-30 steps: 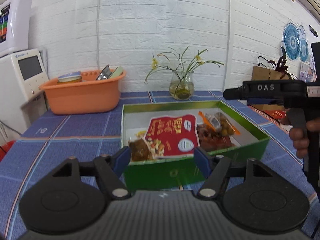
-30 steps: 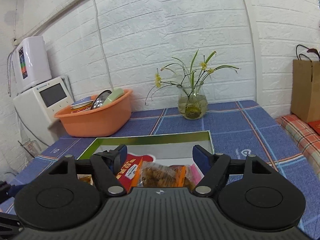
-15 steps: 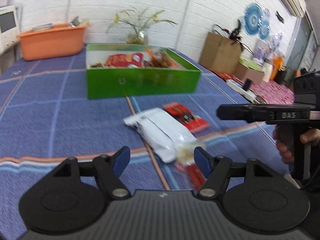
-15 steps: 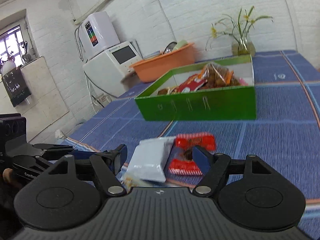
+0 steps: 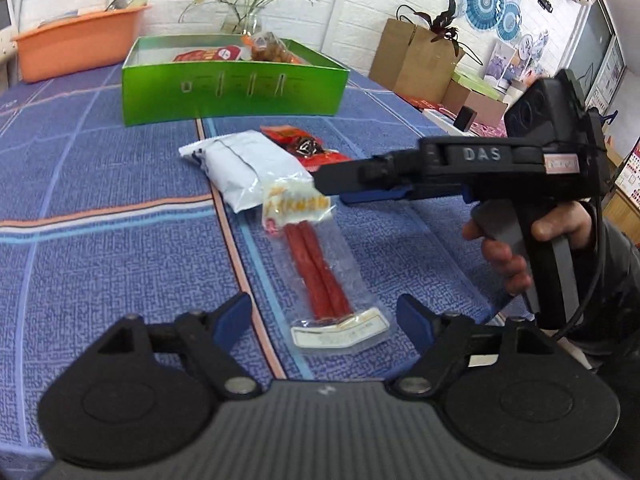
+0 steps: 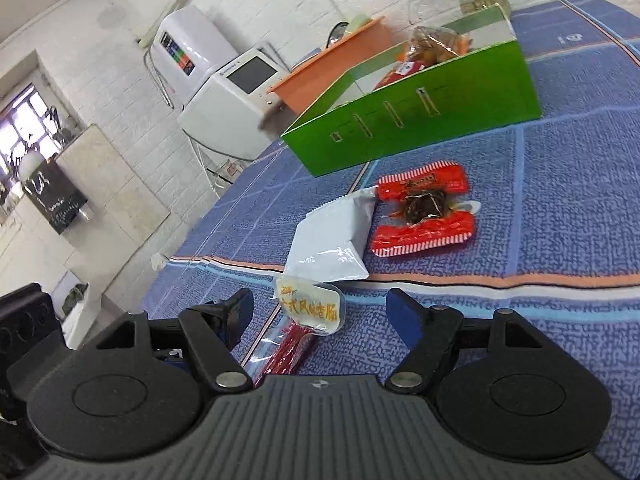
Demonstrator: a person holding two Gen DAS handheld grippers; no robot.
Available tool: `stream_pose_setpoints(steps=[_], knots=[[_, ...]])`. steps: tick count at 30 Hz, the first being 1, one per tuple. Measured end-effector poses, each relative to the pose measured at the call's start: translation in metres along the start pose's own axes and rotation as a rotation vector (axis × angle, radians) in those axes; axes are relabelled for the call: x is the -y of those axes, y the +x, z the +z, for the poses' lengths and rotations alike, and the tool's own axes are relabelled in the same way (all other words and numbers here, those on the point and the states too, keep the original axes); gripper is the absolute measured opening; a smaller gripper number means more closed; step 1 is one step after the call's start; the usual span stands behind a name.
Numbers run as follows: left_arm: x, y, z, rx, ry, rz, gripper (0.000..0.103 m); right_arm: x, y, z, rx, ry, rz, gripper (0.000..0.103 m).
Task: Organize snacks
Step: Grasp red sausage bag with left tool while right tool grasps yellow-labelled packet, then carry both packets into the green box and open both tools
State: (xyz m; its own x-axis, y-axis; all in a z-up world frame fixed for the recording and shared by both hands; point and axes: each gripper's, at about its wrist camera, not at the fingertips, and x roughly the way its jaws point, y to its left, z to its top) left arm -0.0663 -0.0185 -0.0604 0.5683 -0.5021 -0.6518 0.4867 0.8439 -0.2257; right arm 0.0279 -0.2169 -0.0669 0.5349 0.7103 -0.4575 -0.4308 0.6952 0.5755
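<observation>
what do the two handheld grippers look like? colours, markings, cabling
Both match: the left gripper and right gripper have black linkage arms, blue fingertip pads, silver pivot pins and a ribbed grey body. Seen from the side, the right gripper carries raised "DAS" lettering, a grey pistol handle and a black cable. A dark sleeve shows behind it.

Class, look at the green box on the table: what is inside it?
The green box holds a red packet and a bag of brown snacks; its front wall hides anything lower.

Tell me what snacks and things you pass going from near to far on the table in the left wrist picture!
Sausage stick pack → white packet → red snack packet → green box → flower vase.
</observation>
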Motion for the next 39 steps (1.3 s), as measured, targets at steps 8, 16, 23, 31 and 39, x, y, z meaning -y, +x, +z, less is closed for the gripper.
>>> stream_pose_setpoints(steps=[8, 16, 23, 31, 39], knots=[[0.02, 0.007, -0.012, 0.048, 0.125, 0.082, 0.076, -0.039, 0.02, -0.008, -0.053, -0.347, -0.145, 0.082], [0.013, 0.001, -0.009, 0.046, 0.082, 0.046, 0.044, -0.048, 0.016, -0.008, -0.084, -0.387, -0.157, 0.043], [0.006, -0.004, -0.008, 0.046, 0.036, 0.03, 0.043, -0.05, 0.006, -0.007, -0.036, -0.327, -0.118, 0.038], [0.003, -0.008, 0.004, 0.095, 0.051, 0.067, 0.043, -0.06, 0.005, 0.008, 0.029, -0.356, -0.111, 0.036], [-0.01, -0.014, 0.03, 0.165, 0.053, 0.071, 0.043, -0.065, 0.009, 0.031, 0.126, -0.344, -0.115, 0.034]])
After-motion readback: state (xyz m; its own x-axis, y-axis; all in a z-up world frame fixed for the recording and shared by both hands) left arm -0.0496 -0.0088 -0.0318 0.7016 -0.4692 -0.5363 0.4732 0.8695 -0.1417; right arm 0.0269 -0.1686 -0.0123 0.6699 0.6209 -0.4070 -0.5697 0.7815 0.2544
